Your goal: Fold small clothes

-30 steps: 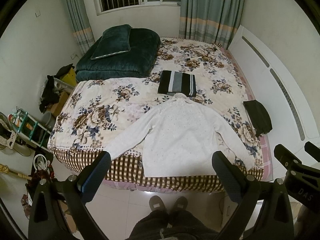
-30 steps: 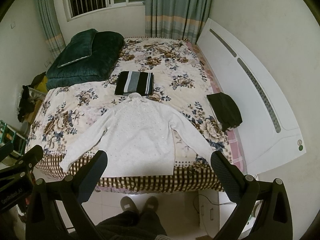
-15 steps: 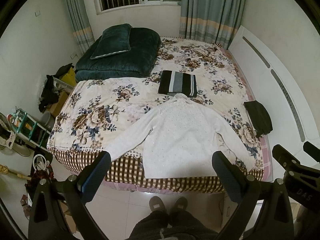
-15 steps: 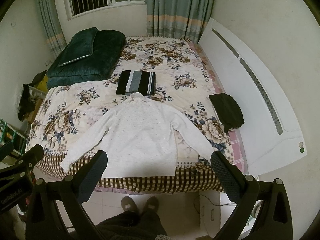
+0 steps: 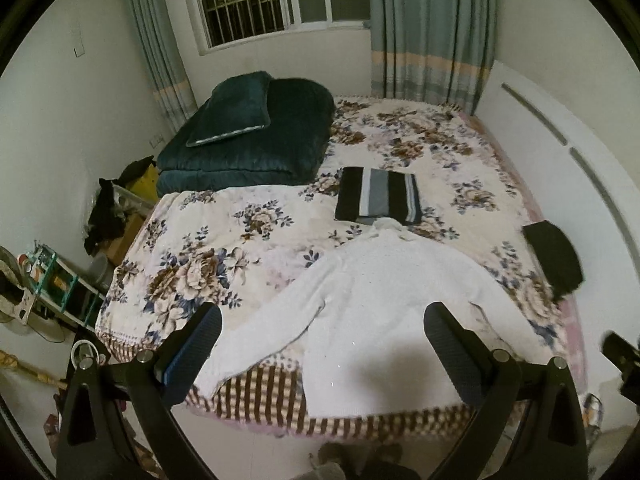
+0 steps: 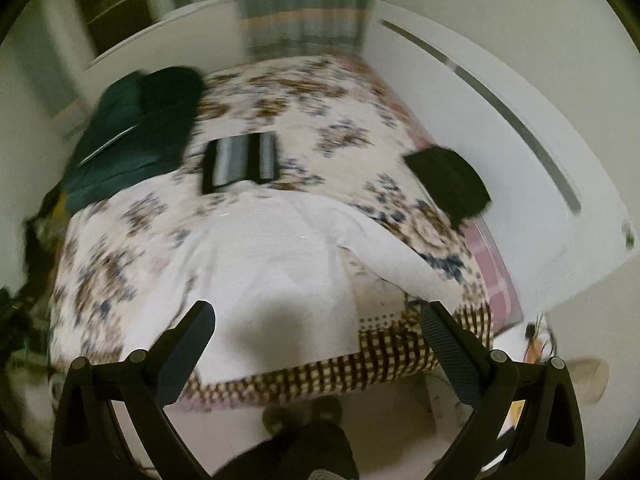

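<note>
**White sweater spread out, nothing gripped**

The sweater [image 5: 384, 304] lies flat on the bed [image 5: 224, 240], hem at the near edge. Likely soft, light and floppy; take a sleeve cuff. Left gripper [image 5: 322, 340] and right gripper [image 6: 318, 336] are spread wide, empty.

a bedroom in a home.
a wide bed [image 5: 248, 232] with a floral bedspread [image 5: 440, 152] filled most of the room, a dark green folded quilt [image 5: 256, 148] and pillow [image 5: 232, 108] stacked at its far corner. a barred window [image 5: 248, 0] with grey-green curtains [image 5: 432, 32] sat behind it, a white headboard [image 5: 560, 168] ran along one side, and household clutter [image 5: 108, 216] lay on the floor beside the bed.
</note>
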{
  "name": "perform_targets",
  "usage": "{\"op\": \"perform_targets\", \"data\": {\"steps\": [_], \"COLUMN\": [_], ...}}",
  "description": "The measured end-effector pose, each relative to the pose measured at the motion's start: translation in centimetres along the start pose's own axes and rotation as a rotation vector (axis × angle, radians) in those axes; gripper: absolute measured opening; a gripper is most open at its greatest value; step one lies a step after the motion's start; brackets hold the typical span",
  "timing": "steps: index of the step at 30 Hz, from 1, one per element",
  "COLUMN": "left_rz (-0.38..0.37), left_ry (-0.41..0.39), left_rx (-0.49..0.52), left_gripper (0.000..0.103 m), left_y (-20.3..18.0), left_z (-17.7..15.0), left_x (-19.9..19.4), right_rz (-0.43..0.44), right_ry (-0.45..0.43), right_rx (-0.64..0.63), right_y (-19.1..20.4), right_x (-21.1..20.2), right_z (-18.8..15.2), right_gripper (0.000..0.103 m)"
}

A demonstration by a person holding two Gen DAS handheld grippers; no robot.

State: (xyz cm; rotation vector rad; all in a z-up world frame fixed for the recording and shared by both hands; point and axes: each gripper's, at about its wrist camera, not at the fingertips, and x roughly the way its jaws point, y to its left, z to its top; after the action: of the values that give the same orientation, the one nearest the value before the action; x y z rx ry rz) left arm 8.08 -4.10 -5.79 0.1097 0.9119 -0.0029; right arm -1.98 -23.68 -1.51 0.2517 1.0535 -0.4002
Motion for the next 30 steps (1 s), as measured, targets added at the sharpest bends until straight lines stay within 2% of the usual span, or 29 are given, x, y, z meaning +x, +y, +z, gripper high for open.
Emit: {"op": "perform_targets", "data": {"steps": [2, 7, 10, 13, 17, 19, 22, 25, 27, 30], "left_rz": [0.020, 0.064, 0.110, 0.152, 0.188, 0.198, 0.201, 0.191, 0.191, 0.185], "left_ry": [0.041, 0.154, 0.263, 0.346, 0.451, 0.491, 0.533, 0.553, 0.558, 0.566], "left_rx": [0.008, 0.025, 0.042, 0.036, -0.002, -0.036, -0.085, -0.106, -0.107, -0.116], "left_gripper": [0.103, 0.103, 0.103, 0.103, 0.103, 0.103, 0.103, 0.103, 0.103, 0.103], "left_y": [-0.7, -3.1, -5.0, -5.9, -7.1, -7.4, -8.1, -8.9, -9.0, -8.3], "left_z": [0.0, -1.8, -3.9, -6.0, -8.6, -9.9, -11.4, -12.6, -13.1, -13.4], "left_x": [4.2, 14.7, 21.3, 26.6, 32.9, 35.5, 38.8, 41.6, 42.8, 44.0], "right_rz": [-0.036, -0.093, -0.092, -0.082, -0.062, -0.035, 0.003, 0.057, 0.051, -0.041], "right_ry": [0.055, 0.220, 0.306, 0.361, 0.394, 0.398, 0.382, 0.340, 0.296, 0.221], "right_rx": [0.085, 0.344, 0.524, 0.729, 0.987, 1.132, 1.278, 1.375, 1.408, 1.379], "right_y": [-2.7, -12.4, -18.9, -25.1, -31.6, -34.3, -36.8, -38.1, -38.7, -38.4], "right_x": [5.3, 18.9, 27.4, 34.7, 42.0, 44.9, 48.7, 52.1, 53.3, 53.1], "right_z": [-0.6, -3.6, -5.9, -8.6, -12.1, -14.4, -16.2, -16.8, -16.6, -14.7], "right_gripper": [0.103, 0.103, 0.099, 0.096, 0.093, 0.093, 0.092, 0.092, 0.090, 0.060]}}
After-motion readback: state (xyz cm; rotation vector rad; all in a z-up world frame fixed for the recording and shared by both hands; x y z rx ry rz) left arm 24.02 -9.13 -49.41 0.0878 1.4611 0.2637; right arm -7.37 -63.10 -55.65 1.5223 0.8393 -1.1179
